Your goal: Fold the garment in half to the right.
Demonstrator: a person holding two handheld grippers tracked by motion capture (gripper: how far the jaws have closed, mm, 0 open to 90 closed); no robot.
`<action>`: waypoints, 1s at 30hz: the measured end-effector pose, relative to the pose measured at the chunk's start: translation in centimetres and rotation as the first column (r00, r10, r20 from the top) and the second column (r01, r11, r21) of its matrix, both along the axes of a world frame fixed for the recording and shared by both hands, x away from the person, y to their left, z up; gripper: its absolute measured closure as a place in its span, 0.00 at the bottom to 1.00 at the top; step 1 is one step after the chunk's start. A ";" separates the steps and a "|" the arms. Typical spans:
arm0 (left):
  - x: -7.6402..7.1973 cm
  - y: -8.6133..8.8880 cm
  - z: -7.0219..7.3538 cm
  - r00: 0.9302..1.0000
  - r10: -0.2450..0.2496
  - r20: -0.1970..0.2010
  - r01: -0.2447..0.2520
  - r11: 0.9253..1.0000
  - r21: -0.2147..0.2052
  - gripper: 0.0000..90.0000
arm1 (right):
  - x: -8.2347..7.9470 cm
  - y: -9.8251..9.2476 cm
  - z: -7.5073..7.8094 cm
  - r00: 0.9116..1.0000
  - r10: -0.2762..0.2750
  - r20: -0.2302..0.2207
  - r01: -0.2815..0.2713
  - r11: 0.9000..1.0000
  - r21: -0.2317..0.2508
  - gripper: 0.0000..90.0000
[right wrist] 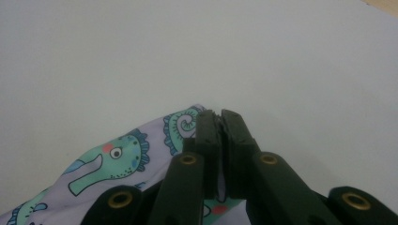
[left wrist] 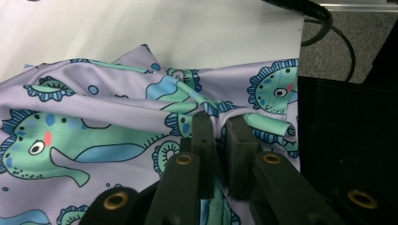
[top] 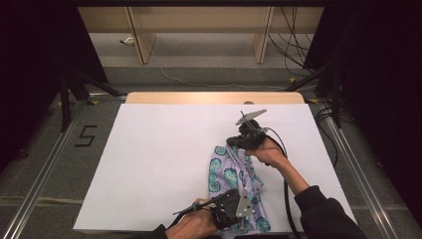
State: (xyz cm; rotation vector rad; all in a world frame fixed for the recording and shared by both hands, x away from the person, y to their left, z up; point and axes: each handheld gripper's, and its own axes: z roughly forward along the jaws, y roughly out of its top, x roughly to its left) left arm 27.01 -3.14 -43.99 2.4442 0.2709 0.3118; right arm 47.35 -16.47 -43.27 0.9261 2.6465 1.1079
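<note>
The lilac seahorse-print cloth [top: 234, 186] lies rumpled on the white table top [top: 159, 164], stretched between your two tools; your right gripper [top: 238, 142] has its jaws pressed together on the cloth's far corner, a sliver of fabric caught between them, and bare table lies ahead of its tips, so I judge you hold that corner to draw the cloth out flat away from you; your left gripper [top: 233, 208] sits at the near edge, its jaws nearly closed with a fold of the cloth gathered between them, pinching it; that grip looks meant to anchor the near end so the far pull has something to work against; beside the left tool's right jaw a dark sleeve [left wrist: 347, 136] lies against the cloth; a black cable [top: 286, 199] trails back from your right hand [top: 268, 154].
</note>
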 end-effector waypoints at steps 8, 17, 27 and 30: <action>0.0 -0.7 -0.6 1.000 -0.011 -0.003 0.011 1.000 0.021 0.92 | 0.0 -0.8 -0.3 1.000 -0.017 -0.010 0.017 1.000 -0.006 0.96; 0.2 -1.5 -1.2 1.000 -0.027 -0.002 0.027 0.999 0.047 0.92 | 0.0 -1.7 -0.7 0.999 -0.040 -0.027 0.040 0.999 -0.013 0.95; 0.2 -2.0 -1.6 1.000 -0.031 -0.001 0.032 0.998 0.053 0.91 | 0.0 -2.4 -0.9 0.998 -0.050 -0.030 0.049 0.999 -0.018 0.95; 0.1 -2.2 -1.8 0.999 -0.032 0.004 0.031 0.998 0.053 0.91 | 0.0 -2.5 -1.0 0.998 -0.054 -0.036 0.053 0.998 -0.026 0.94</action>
